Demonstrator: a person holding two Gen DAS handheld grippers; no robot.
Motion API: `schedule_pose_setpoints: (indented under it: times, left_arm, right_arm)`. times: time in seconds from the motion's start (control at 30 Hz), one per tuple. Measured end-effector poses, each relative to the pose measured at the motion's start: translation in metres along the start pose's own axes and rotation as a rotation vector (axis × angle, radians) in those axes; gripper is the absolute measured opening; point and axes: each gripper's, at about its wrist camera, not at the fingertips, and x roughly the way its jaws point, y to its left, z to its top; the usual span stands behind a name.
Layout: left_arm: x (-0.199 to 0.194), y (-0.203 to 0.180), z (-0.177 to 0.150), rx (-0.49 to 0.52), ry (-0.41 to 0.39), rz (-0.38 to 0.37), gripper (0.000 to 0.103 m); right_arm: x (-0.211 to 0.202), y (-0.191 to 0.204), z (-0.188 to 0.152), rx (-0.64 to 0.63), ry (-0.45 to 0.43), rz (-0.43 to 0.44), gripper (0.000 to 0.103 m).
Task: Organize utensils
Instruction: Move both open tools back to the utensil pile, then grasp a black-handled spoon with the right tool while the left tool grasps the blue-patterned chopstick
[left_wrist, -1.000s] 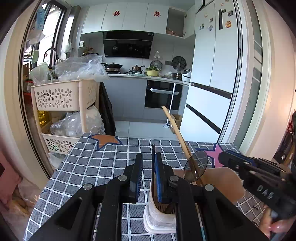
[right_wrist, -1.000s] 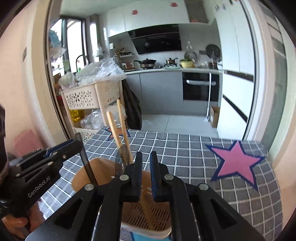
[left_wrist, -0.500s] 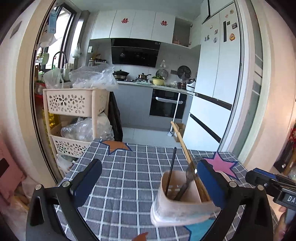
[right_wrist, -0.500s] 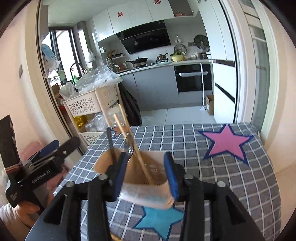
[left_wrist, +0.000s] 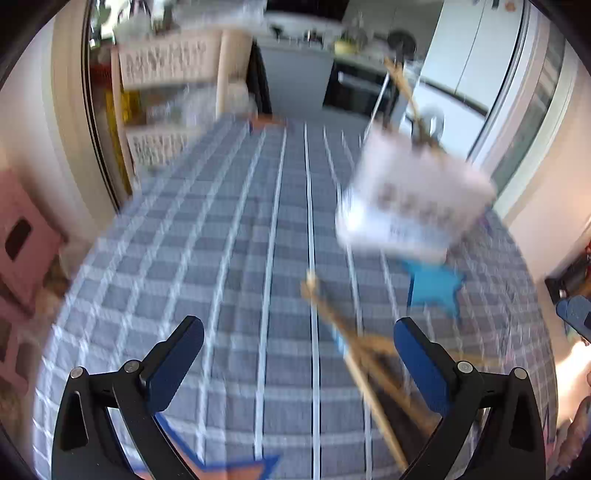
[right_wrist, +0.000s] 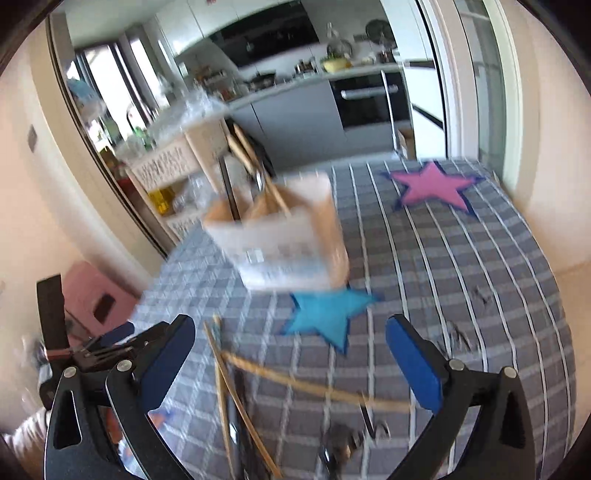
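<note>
- Jaws of the left gripper (left_wrist: 298, 363) stand at their widest over the grey checked cloth of the worktop (left_wrist: 229, 236); they have just been opening and clamp nothing, though loose wooden chopsticks (left_wrist: 354, 354) lie on the cloth between them, nearer the right finger.
- Right gripper (right_wrist: 290, 360) is equally wide, its jaws having just been opening, with nothing pressed between the pads; more wooden chopsticks (right_wrist: 295, 384) and a blurred metal utensil (right_wrist: 343, 439) lie on the cloth between them.
- The white and tan plastic utensil holder (right_wrist: 280, 240) stands on the cloth beyond both grippers, just behind a blue star patch (right_wrist: 328, 314), with chopsticks and a dark utensil upright inside it.
- A pink star patch (right_wrist: 432, 186) sits at the far right corner; open cloth runs between it and the holder, and the worktop's far edge meets the kitchen floor.
- A cream perforated storage rack (left_wrist: 166, 70) stands off the far left edge.
- A second ago each gripper was nearly closed on the holder's rim; both now sit back from it, and the holder is free.
- Both views are motion-blurred.
</note>
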Motion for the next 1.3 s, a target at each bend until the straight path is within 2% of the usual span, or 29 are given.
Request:
schedule_pose_setpoints:
  times: [0.03, 0.23, 0.4, 0.63, 0.83, 1.0, 1.1, 1.3]
  left_arm:
    - [0.006, -0.001, -0.011, 0.002, 0.038, -0.01, 0.103]
    - [0.021, -0.007, -0.04, 0.005, 0.126, 0.018, 0.103]
    - [0.027, -0.005, -0.044, -0.029, 0.141, 0.035, 0.103]
    - [0.037, -0.013, -0.036, -0.004, 0.139, 0.056, 0.103]
    - [0.041, -0.014, -0.034, 0.013, 0.141, 0.074, 0.103]
    - [0.044, -0.017, -0.032, 0.026, 0.139, 0.081, 0.103]
    - [0.045, -0.018, -0.032, 0.031, 0.143, 0.083, 0.103]
    - [0.05, -0.024, -0.029, 0.056, 0.18, 0.104, 0.103]
  right_arm:
    - [0.002, -0.001, -0.01, 0.001, 0.031, -0.008, 0.103]
    - [0.012, -0.015, -0.051, 0.037, 0.143, -0.055, 0.103]
    - [0.012, -0.028, -0.073, 0.091, 0.189, -0.07, 0.102]
    - [0.012, -0.03, -0.083, 0.092, 0.203, -0.094, 0.101]
    - [0.02, -0.03, -0.09, 0.089, 0.248, -0.14, 0.092]
    - [0.027, -0.03, -0.094, 0.079, 0.293, -0.167, 0.071]
    - [0.03, -0.026, -0.096, 0.045, 0.308, -0.196, 0.064]
    - [0.035, -0.013, -0.101, -0.07, 0.347, -0.273, 0.06]
